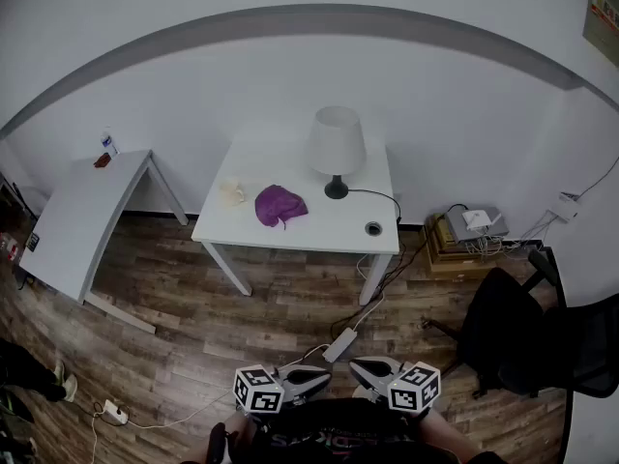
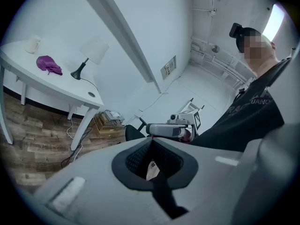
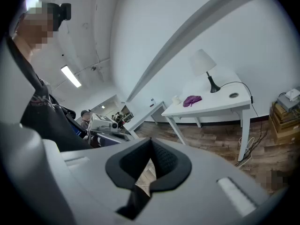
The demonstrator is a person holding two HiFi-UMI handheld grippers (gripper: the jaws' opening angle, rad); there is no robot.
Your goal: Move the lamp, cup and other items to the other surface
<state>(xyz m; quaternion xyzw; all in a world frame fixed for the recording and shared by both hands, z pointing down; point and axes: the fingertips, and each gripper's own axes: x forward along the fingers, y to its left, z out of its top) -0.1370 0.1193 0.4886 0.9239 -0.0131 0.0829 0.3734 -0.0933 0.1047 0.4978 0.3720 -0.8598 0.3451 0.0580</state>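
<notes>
Left tool [image 1: 311, 376] and right tool [image 1: 366, 366] sit low in the head view, close in front of the person's torso, tips turned toward each other and apart from every item. Across the wooden floor [image 1: 193, 327] stands the white table [image 1: 309, 232]. On it are the lamp [image 1: 336, 148] upright near the back edge, the purple cloth [image 1: 279, 205] bunched in the middle, and the cup [image 1: 232, 192] just left of the cloth. A second white table [image 1: 73, 225] stands well apart on the left, with small objects at its far end that are too small to name. A power strip [image 1: 339, 344] lies on the floor, and a black chair [image 1: 517, 336] stands at the right.

From the left gripper view, the left tool [image 2: 151, 146] has its jaws together with nothing gripped. The right tool [image 2: 169, 129] shows just beyond it, and the table [image 2: 51, 86] with lamp [image 2: 91, 54], cloth [image 2: 48, 64] and cup [image 2: 33, 44] is far off at the left.

From the right gripper view, the right tool [image 3: 151, 145] is also closed on nothing. The lamp [image 3: 204, 65], cloth [image 3: 192, 100] and cup [image 3: 176, 99] rest on the distant table [image 3: 220, 106], with the second table [image 3: 151, 112] beyond it to the left.
</notes>
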